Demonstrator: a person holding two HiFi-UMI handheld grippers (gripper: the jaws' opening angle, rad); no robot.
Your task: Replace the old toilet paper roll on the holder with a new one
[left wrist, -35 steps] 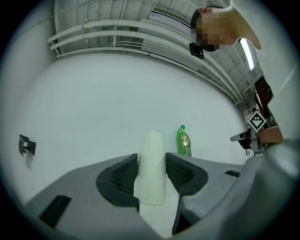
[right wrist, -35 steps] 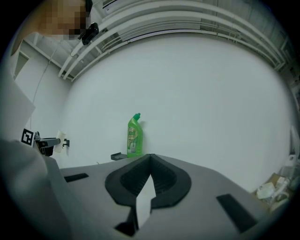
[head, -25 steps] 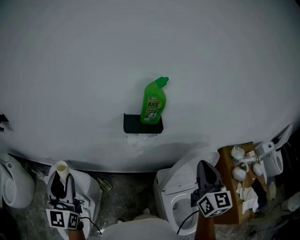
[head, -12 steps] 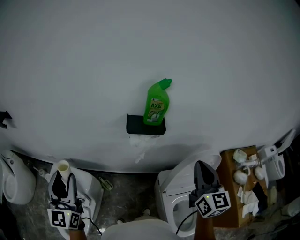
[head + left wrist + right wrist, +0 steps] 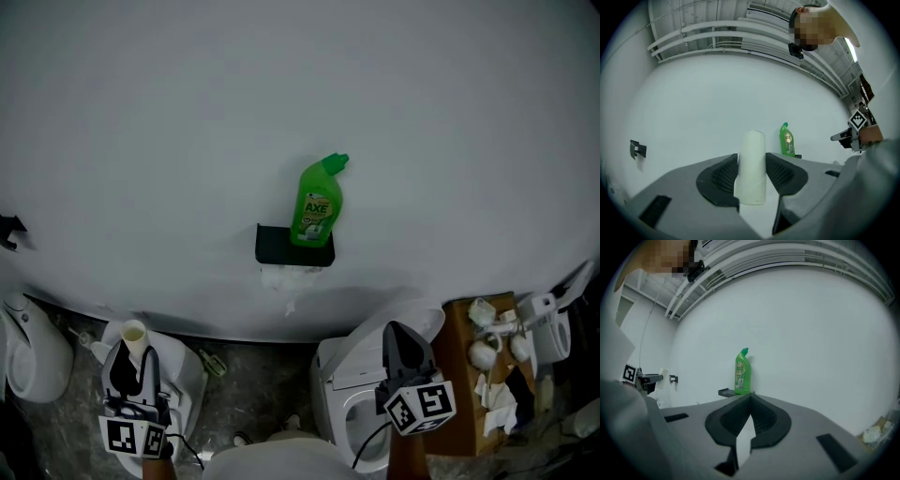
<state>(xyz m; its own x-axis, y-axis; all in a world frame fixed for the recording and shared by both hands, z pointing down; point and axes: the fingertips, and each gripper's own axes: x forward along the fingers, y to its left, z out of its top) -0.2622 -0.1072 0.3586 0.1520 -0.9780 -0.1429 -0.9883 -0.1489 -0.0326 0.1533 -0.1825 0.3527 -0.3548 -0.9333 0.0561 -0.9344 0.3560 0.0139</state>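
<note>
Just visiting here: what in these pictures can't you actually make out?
- Head view: the black holder hides any roll beneath it; only a scrap of paper hangs below.
- Head view: things on the wooden stand are too dim and small to name.
- All views: small print on the green bottle is too tiny to read.
- Head view: the jaws of the left gripper cover the lower end of the cardboard tube.

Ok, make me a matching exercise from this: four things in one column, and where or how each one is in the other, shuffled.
1 green bottle
2 cardboard tube
3 right gripper
4 black shelf

A shut, empty
B fixed to the wall
C standing on the black shelf
D clamped in the left gripper

Pairs: 1-C, 2-D, 3-A, 4-B
</note>
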